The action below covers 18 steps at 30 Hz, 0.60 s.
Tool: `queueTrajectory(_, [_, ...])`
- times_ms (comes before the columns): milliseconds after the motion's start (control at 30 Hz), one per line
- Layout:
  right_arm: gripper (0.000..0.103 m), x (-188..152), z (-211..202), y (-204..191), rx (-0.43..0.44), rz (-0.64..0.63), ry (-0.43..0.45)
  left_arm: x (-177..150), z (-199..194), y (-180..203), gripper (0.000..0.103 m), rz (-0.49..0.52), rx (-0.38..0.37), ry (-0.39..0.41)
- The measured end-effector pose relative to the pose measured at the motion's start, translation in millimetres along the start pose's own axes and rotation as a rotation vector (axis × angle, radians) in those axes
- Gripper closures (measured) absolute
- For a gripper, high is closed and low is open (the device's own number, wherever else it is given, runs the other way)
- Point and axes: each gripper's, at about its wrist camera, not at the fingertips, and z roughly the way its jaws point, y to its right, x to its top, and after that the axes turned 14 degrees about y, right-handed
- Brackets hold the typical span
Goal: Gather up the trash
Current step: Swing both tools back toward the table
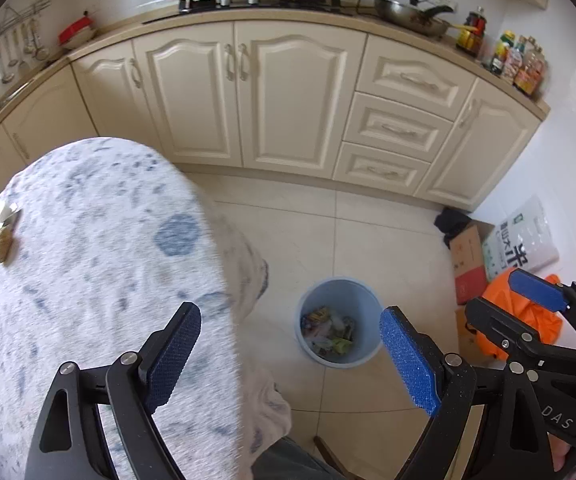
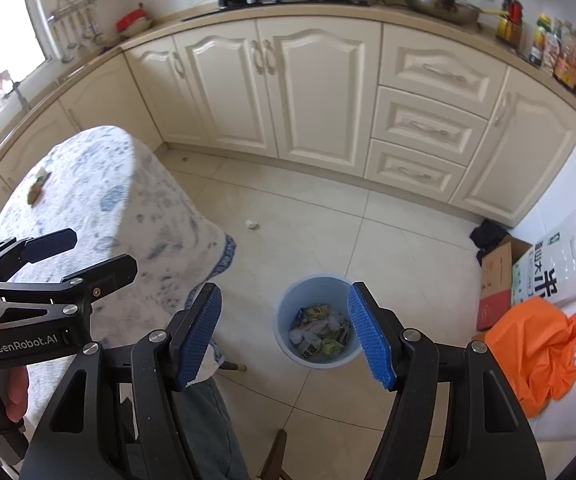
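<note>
A light blue trash bin (image 1: 348, 292) (image 2: 312, 292) stands on the tiled floor, with wrappers and crumpled paper inside it. My left gripper (image 1: 292, 360) is open and holds nothing; it hovers at the edge of the cloth-covered table (image 1: 87, 260), and the bin shows between its fingers. Higher over the bin, my right gripper (image 2: 283, 338) is also open with nothing in it. Each gripper shows in the other's view: the right gripper (image 1: 516, 308) and the left gripper (image 2: 83, 258). A small scrap of trash (image 1: 5, 236) (image 2: 37, 186) lies on the table. On the floor, a white paper ball (image 2: 251, 224) sits beyond the table.
Cream cabinets (image 1: 247, 92) run along the back, under a counter with a stove and pans. By the right wall lie an orange bag (image 2: 528, 352), a cardboard box (image 2: 496, 280) and a white sack (image 2: 556, 268). A person's leg (image 2: 211, 432) and a wooden chair leg (image 2: 271, 456) are below.
</note>
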Motion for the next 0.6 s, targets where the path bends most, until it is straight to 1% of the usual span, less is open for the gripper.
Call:
queueTrajectory(267, [0.036,8,-3,-57,0.089,-0.061,0.008,-20,-58,-39,0.014,-0.057,0.095,0.044])
queueTrajectory(433, [0.036,12,1,-97,0.138,-0.118,0.001,-31,-89,-66,0.014,-0.097,0.166,0.056])
queueTrajectory(600, [0.036,12,5,-132,0.195,-0.158,-0.013,-38,-115,-90,0.013,-0.127,0.221,0.063])
